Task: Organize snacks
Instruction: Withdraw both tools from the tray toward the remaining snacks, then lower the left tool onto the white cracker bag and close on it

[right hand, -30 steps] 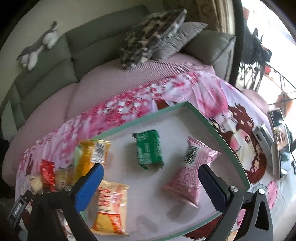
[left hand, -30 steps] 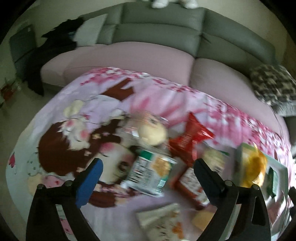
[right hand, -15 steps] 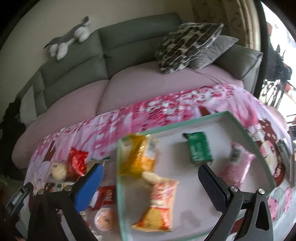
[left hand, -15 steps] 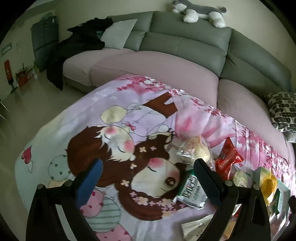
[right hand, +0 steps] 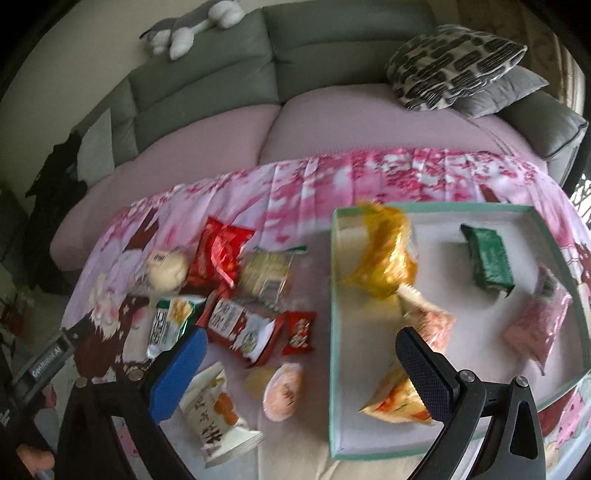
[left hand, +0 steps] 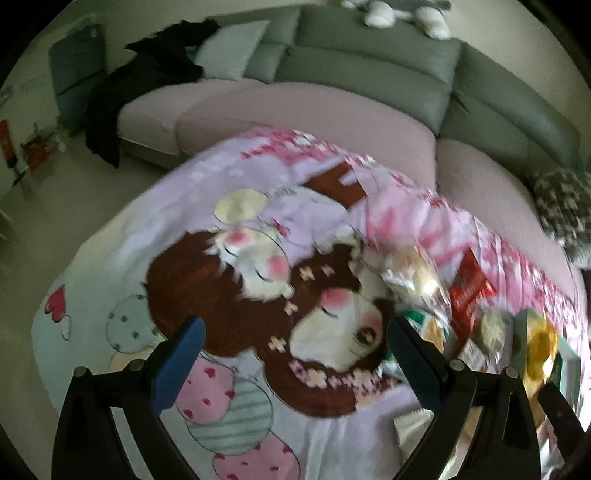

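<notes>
Several loose snack packets lie on the cartoon-print cloth: a red bag, a bun, a green-white packet, a red-white packet, a small red packet and an orange-print packet. A green-rimmed tray holds a yellow bag, a green packet, a pink packet and an orange packet. My right gripper is open and empty above the snacks. My left gripper is open and empty over the cloth, left of the snacks.
A grey and pink sofa curves behind the table, with patterned cushions and a plush toy. Dark clothes lie on the sofa's left end. The cloth's left half bears no snacks.
The right gripper has swung left, from over the tray to over the loose snacks. The left gripper's view has shifted slightly; both stay open and empty.
</notes>
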{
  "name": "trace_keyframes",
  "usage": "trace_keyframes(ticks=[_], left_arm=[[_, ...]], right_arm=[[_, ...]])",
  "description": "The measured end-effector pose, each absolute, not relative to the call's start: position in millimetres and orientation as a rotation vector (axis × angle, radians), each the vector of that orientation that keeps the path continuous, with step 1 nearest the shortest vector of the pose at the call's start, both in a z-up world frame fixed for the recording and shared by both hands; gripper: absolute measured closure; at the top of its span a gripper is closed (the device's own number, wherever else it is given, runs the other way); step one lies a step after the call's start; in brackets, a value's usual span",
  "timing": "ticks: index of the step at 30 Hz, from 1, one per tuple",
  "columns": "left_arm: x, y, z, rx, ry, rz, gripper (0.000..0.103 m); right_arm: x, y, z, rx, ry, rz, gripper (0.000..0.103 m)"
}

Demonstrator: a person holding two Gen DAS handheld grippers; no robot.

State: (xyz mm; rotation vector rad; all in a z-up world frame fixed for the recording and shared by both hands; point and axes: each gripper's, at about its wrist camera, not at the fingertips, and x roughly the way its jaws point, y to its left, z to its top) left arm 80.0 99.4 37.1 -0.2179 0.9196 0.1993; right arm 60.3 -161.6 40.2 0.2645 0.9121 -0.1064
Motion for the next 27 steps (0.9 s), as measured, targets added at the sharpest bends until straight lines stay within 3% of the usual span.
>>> trace_keyframes(ticks=[27], left_arm=[[65.1, 15.7, -14.3, -0.214, 1.209, -0.112, 0.005]], right_arm=[[42.5, -195.5, 15.0, 0.354, 1.048, -0.229, 0.000]])
